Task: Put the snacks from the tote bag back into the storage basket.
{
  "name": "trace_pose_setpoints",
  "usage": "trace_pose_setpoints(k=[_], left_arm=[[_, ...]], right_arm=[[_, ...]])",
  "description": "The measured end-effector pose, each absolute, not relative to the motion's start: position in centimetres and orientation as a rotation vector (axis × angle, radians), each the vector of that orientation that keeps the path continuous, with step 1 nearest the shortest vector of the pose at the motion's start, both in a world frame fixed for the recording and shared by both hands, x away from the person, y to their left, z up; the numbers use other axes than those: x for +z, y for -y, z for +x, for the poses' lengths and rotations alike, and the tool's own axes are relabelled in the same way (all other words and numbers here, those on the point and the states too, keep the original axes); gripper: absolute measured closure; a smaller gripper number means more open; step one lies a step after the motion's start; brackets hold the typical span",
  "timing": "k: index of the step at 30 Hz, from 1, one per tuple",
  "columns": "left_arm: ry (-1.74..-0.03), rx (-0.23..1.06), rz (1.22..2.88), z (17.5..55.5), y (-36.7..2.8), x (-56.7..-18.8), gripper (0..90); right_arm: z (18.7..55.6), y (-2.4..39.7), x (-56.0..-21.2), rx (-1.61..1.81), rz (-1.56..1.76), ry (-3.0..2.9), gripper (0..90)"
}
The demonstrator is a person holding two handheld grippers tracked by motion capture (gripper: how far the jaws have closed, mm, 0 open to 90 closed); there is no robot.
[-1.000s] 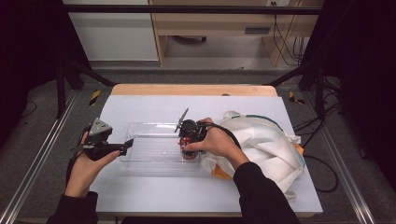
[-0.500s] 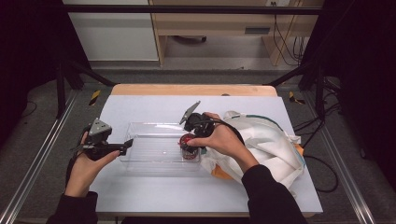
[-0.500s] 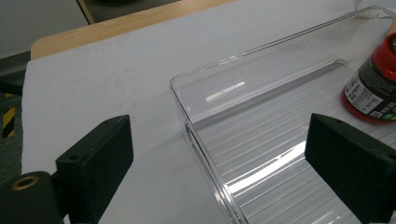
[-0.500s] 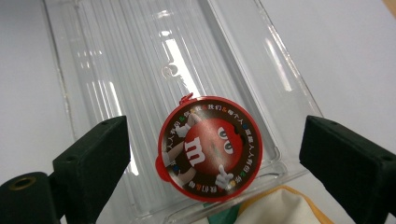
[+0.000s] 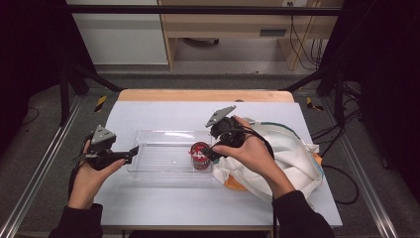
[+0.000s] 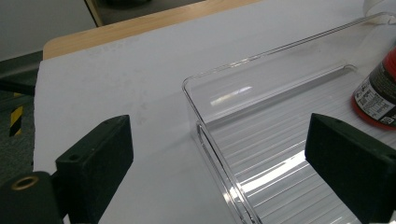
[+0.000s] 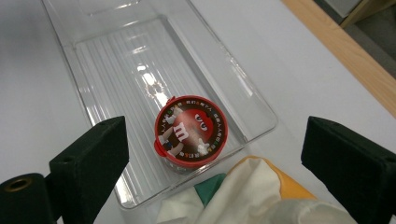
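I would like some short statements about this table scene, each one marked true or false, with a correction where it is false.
1. The round red-lidded candy tub stands inside the clear plastic tray. True.
2. The right gripper is clamped on the tub. False: its jaws stand wide open above the tub, which is free; they have just been opening.
3. The tray is full of items. False: the tub is the one item seen in it.
4. A white cloth bag lies beside the tray's end nearest the tub. True.
5. The left gripper is open at the tray's other end. True.
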State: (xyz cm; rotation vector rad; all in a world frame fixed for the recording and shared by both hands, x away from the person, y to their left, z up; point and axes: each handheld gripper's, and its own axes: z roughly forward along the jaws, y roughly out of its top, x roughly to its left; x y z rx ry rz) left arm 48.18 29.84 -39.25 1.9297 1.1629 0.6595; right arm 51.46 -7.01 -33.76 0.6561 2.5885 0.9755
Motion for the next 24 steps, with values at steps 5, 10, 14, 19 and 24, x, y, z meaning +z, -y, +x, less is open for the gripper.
trace_pose_setpoints(k=[5,10,14,19,24], left_arm=[[-1.161,0.665,1.928,48.2,-29.9,-39.3,7.8],[-1.158,0.668,1.922,48.2,-29.9,-39.2,7.8],[-1.165,0.665,1.927,48.2,-30.0,-39.3,7.8],[-1.165,0.664,1.92,48.2,-30.0,-39.2,7.8],[-1.166,0.664,1.913,48.1,-30.0,-39.2,7.8]], right_arm=[[50.5,8.3,-32.9,1.021,0.711,-2.522,8.0],[49.8,9.5,-32.4,1.02,0.739,-2.478,8.0],[49.3,10.3,-32.2,1.043,0.762,-2.443,8.0],[48.7,11.4,-32.1,1.046,0.785,-2.412,8.0],[48.1,12.5,-32.0,1.058,0.809,-2.397,8.3]])
